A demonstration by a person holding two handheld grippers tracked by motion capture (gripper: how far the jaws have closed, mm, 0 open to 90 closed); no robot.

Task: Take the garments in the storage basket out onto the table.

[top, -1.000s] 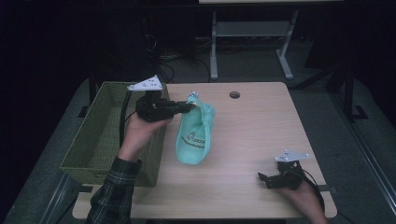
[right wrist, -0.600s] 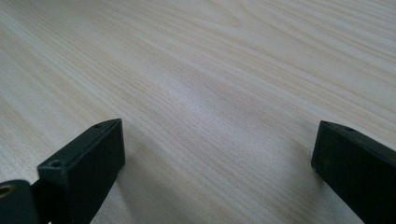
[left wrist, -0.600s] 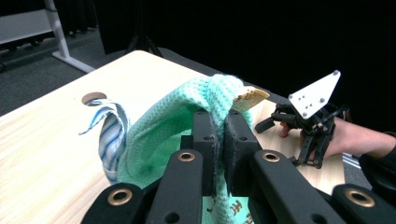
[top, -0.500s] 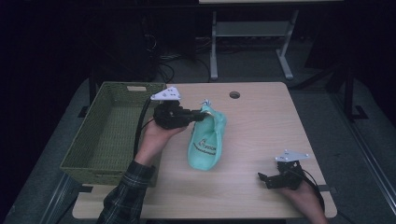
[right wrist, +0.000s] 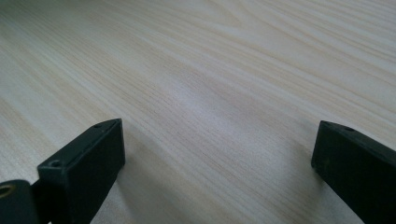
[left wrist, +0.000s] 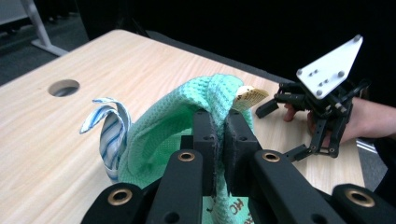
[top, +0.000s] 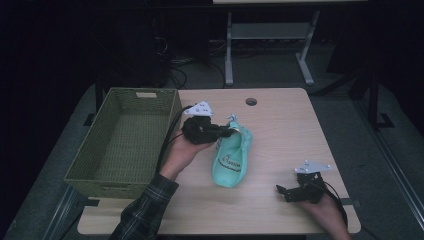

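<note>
- Green cloth [top: 231,159] lies mid-table [top: 280,125], long axis running from near edge up toward the basket [top: 125,140] side's far end.
- Left gripper [top: 226,133] pinches its far end.
- Right gripper [top: 281,190] rests jaws apart, near right.

Both grippers black: left gripper [top: 226,133] and right gripper [top: 281,189] carry pale triangular plates, brass-ringed screws, black cables. Left sleeve [top: 142,212] plaid.

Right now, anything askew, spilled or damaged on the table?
Nothing spilled or broken. The green mesh bag lies slumped on the table, its upper edge pinched in the left gripper, a striped tag sticking out. The basket sits straight at the table's left edge. The right gripper rests open near the front.
</note>
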